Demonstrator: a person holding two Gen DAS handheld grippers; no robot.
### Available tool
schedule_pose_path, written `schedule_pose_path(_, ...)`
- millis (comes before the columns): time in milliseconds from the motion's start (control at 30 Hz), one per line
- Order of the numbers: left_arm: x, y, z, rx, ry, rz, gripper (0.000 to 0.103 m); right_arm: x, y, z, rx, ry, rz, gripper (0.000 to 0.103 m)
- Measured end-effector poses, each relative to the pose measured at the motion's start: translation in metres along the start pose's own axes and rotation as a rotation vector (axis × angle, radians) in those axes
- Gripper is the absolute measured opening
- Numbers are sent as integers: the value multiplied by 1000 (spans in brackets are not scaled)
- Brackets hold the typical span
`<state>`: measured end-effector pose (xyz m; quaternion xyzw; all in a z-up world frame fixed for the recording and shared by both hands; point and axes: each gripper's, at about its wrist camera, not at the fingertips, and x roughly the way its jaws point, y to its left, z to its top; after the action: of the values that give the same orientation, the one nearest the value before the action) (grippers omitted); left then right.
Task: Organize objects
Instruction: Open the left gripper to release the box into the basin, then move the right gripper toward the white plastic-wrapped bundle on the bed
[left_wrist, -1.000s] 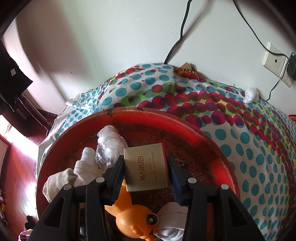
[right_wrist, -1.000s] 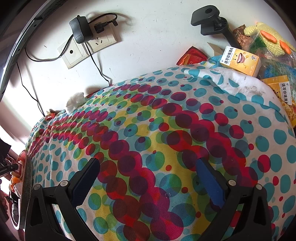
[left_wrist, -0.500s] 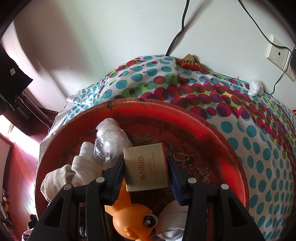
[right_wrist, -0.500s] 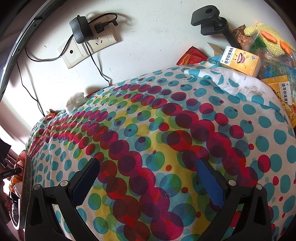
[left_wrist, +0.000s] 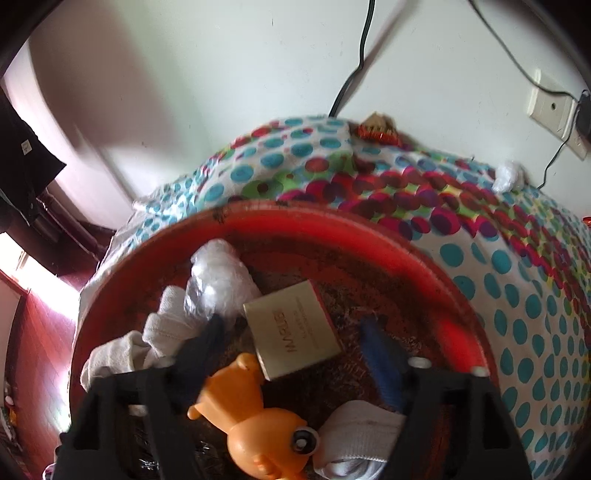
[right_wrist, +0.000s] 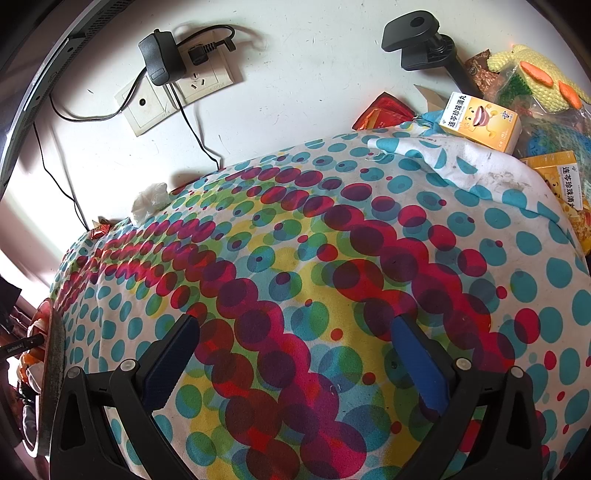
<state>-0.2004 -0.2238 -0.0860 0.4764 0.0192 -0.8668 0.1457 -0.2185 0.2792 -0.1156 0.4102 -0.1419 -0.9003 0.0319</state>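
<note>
Now that the gold box (left_wrist: 295, 328) got let go, left gripper (left_wrist: 295, 354) spread wide, nothing held, one box and one orange toy (left_wrist: 255, 417) counted in the red basin (left_wrist: 369, 236), right gripper (right_wrist: 295, 350) wide apart too, nothing gripped.

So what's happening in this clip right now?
A person with two handheld grippers is sorting items into a red basin on a polka-dot cloth. The left gripper hangs open over the basin, with a gold Marubi box lying loose between its fingers beside an orange toy, white socks and a plastic-wrapped bundle. The right gripper hangs open and empty over bare cloth. Yellow cartons sit at the far edge.
</note>
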Motion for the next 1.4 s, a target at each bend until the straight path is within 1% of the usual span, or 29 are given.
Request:
schedule_pose_path(100, -22, 7, 3, -7, -85, -20, 84, 0, 0, 0, -1, 1, -2, 103)
schedule_pose_path(167, -41, 13, 4, -13, -128, -52, 84, 0, 0, 0, -1, 1, -2, 103)
schedule_pose_path(233, -65, 21, 0, -24, -178, -85, 84, 1, 0, 0, -1, 1, -2, 103)
schedule_pose_path(300, -93, 31, -10, -43, -237, -123, 84, 1, 0, 0, -1, 1, -1, 103)
schedule_pose_path(367, -120, 36, -29, -45, -293, -124, 84, 1, 1, 0, -3, 2, -5, 103)
schedule_pose_path(400, -135, 38, -44, -49, -327, -140, 84, 1, 1, 0, -7, 4, -8, 103)
schedule_pose_path(467, -153, 39, -70, -53, -363, -160, 84, 3, 2, 0, -15, 7, -19, 103)
schedule_pose_path(500, -160, 38, -88, -56, -370, -164, 84, 3, 3, 0, -20, 10, -25, 103)
schedule_pose_path(567, -168, 35, -116, -70, -379, -189, 84, 4, 3, -1, -26, 13, -32, 103)
schedule_pose_path(700, -171, 28, -173, -103, -366, -227, 84, 5, 3, -1, -31, 16, -36, 103)
schedule_pose_path(767, -172, 26, -191, -98, -385, -224, 84, 6, 4, -1, -38, 20, -45, 103)
schedule_pose_path(833, -173, 27, -204, -85, -411, -209, 84, 9, 11, -1, -73, 37, -94, 103)
schedule_pose_path(900, -177, 31, -209, -91, -441, -214, 84, 18, 25, -1, -132, 69, -161, 103)
schedule_pose_path(967, -177, 37, -211, -108, -474, -228, 84, 23, 43, 1, -160, 79, -139, 103)
schedule_pose_path(1033, -174, 40, -213, -97, -495, -213, 84, 28, 73, 11, -186, 63, -106, 103)
schedule_pose_path(1100, -171, 43, -212, -94, -493, -210, 84, 39, 106, 23, -221, 64, -79, 103)
schedule_pose_path(1133, -169, 45, -211, -100, -485, -222, 84, 51, 132, 32, -265, 67, -72, 103)
schedule_pose_path(1200, -165, 49, -210, -110, -463, -249, 84, 72, 169, 46, -323, 80, -73, 103)
schedule_pose_path(1267, -163, 52, -210, -131, -458, -266, 84, 92, 198, 56, -348, 90, -60, 103)
schedule_pose_path(1300, -162, 53, -209, -135, -457, -276, 84, 106, 214, 65, -359, 88, -63, 103)
schedule_pose_path(1400, -162, 55, -208, -131, -474, -265, 84, 136, 239, 84, -373, 86, -109, 103)
